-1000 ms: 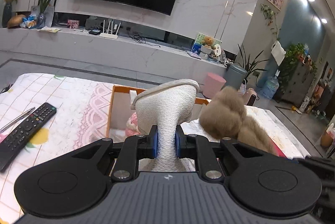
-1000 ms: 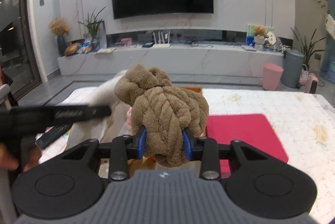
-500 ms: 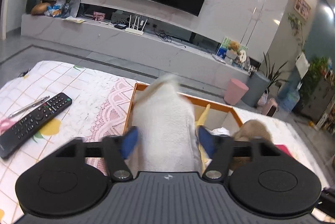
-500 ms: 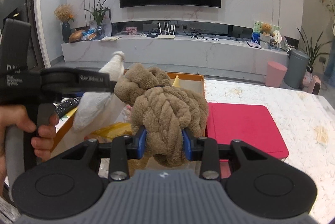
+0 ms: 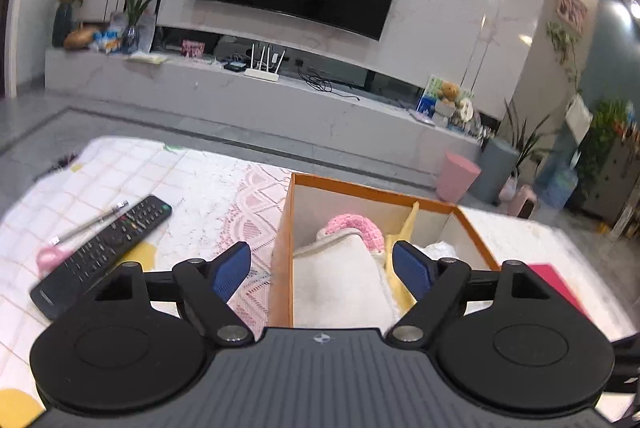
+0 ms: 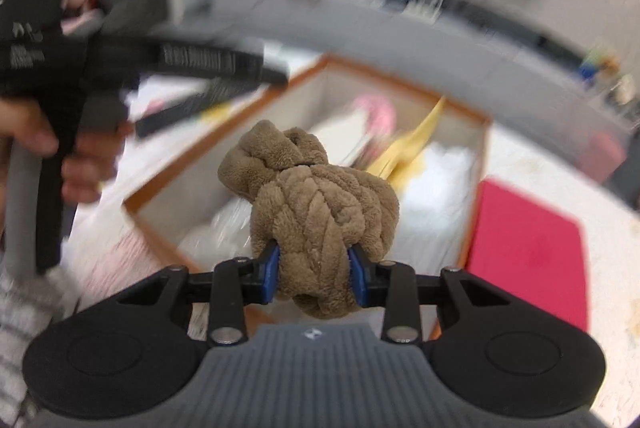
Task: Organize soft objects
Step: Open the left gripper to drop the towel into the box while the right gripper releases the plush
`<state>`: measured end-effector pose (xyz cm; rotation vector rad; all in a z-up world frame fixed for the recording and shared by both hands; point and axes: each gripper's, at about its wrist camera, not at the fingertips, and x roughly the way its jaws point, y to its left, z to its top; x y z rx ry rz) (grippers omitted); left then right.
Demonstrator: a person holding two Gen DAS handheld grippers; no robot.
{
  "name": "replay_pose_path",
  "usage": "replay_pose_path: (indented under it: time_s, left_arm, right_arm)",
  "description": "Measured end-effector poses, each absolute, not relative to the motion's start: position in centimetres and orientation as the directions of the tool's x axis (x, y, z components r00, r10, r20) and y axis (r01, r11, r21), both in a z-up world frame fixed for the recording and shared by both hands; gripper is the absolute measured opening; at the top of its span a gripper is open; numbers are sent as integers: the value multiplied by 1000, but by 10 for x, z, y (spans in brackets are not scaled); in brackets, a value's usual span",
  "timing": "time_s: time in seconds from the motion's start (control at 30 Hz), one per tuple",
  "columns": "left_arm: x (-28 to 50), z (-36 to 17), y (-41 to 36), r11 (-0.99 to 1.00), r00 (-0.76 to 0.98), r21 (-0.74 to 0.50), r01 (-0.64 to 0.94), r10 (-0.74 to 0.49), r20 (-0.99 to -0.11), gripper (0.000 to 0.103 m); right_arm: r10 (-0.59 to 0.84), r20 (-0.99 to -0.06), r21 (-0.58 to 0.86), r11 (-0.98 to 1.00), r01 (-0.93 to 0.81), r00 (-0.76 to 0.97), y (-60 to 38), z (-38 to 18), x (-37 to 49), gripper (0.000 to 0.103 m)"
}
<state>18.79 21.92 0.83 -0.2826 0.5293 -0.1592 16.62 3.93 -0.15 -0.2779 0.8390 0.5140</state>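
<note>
My left gripper [image 5: 322,264] hangs over the near left end of an orange-rimmed box [image 5: 372,194], its jaws still opening wide. A white soft cushion [image 5: 340,284] lies in the box below them, free of the pads. A pink knitted piece [image 5: 352,224] and a yellow cloth [image 5: 408,228] lie behind it. My right gripper [image 6: 314,270] is shut on a brown knotted plush [image 6: 316,196], held tilted down above the box [image 6: 400,78]. The right wrist view is blurred.
A black remote [image 5: 104,252] and a pen [image 5: 88,224] lie on the patterned tablecloth left of the box. A red mat [image 6: 528,252] lies to its right. A hand [image 6: 40,140] holds the left gripper's handle at the left of the right wrist view.
The left jaws went from shut on the white cushion to wide open, and the cushion dropped into the box. The right gripper tipped down over the box, still holding the brown plush.
</note>
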Motion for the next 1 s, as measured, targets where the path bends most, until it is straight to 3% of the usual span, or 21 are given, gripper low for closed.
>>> replay_pose_path:
  time_s: [0.13,0.27,0.37,0.43,0.67,1.0]
  left_arm:
    - [191,4,225,922,837,-376,94,-278,-472,94]
    - [192,2,222,922,833,-374,98,-281,-476,94]
    - [191,0,220,925,829,-364,107,-286,-481,94]
    - [191,-1,220,927,830,-360,108,-283,-481,94]
    - [190,2,223,930,843,-360,79,-254,-473,94]
    - [191,4,224,923,835,-382,41,-241,-494,94]
  right_arm:
    - [289,-861,-13,810,-586,418,43,-12,192,35]
    - [334,-905,118,793,-598,264,44,-19,222,36]
    - [269,-941,107,813,-573,205,51,-37,241,35]
    - [318,-939,206,823,-530,128,45,-45,252,37]
    - [335,-937,245,831,-500,97,41,-47,257,37]
    - [422,-884,264,807,-529,202,36,-38,242,67]
